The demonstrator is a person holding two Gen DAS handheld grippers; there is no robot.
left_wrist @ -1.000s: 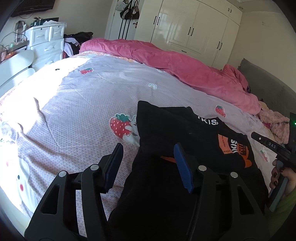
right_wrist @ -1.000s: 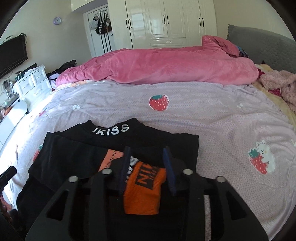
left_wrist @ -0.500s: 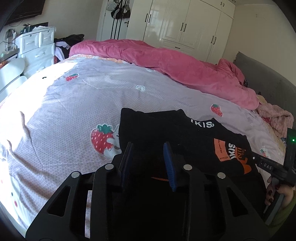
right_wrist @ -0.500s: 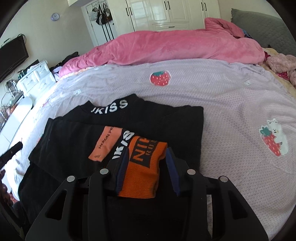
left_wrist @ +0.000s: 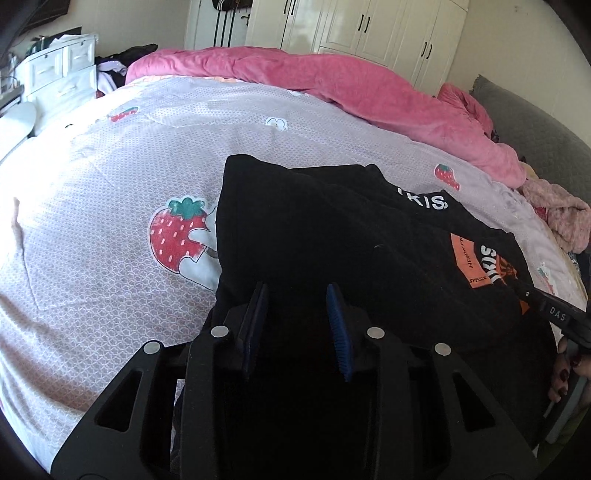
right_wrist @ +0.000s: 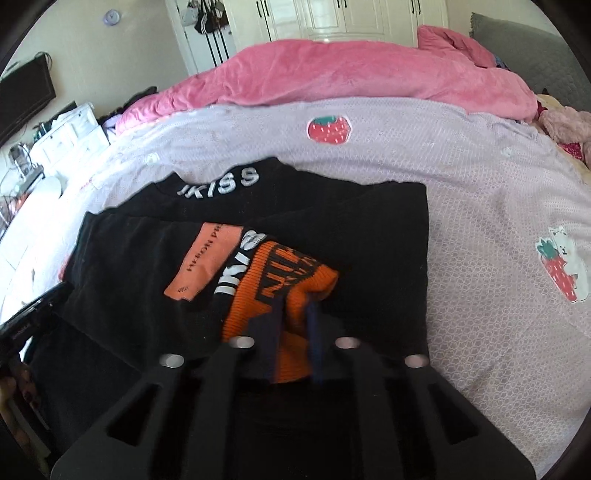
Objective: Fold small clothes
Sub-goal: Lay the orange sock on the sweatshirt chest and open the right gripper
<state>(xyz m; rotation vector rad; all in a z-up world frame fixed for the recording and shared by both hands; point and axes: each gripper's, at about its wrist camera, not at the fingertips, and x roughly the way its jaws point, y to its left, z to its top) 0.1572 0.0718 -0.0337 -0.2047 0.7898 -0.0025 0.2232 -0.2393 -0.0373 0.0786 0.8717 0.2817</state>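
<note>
Black top [right_wrist: 369, 229] on strawberry bedspread [right_wrist: 480, 184]

I'm working in a home bedroom. A wide bed [left_wrist: 110, 258] fills my view, spread with a lilac cover printed with strawberries [right_wrist: 328, 129], and a pink quilt [right_wrist: 351, 74] lies heaped along its far side. Behind it stands a white fitted wardrobe [left_wrist: 369, 33] with dark handles (bags hang on hooks [right_wrist: 201, 18] just beside it). A white chest of drawers [left_wrist: 62, 74] sits by the wall with clutter on top, a dark flat screen [right_wrist: 24, 96] is mounted above it, and a small round clock [right_wrist: 110, 16] hangs on the cream wall. A grey padded headboard [left_wrist: 535, 129] backs the bed.
</note>
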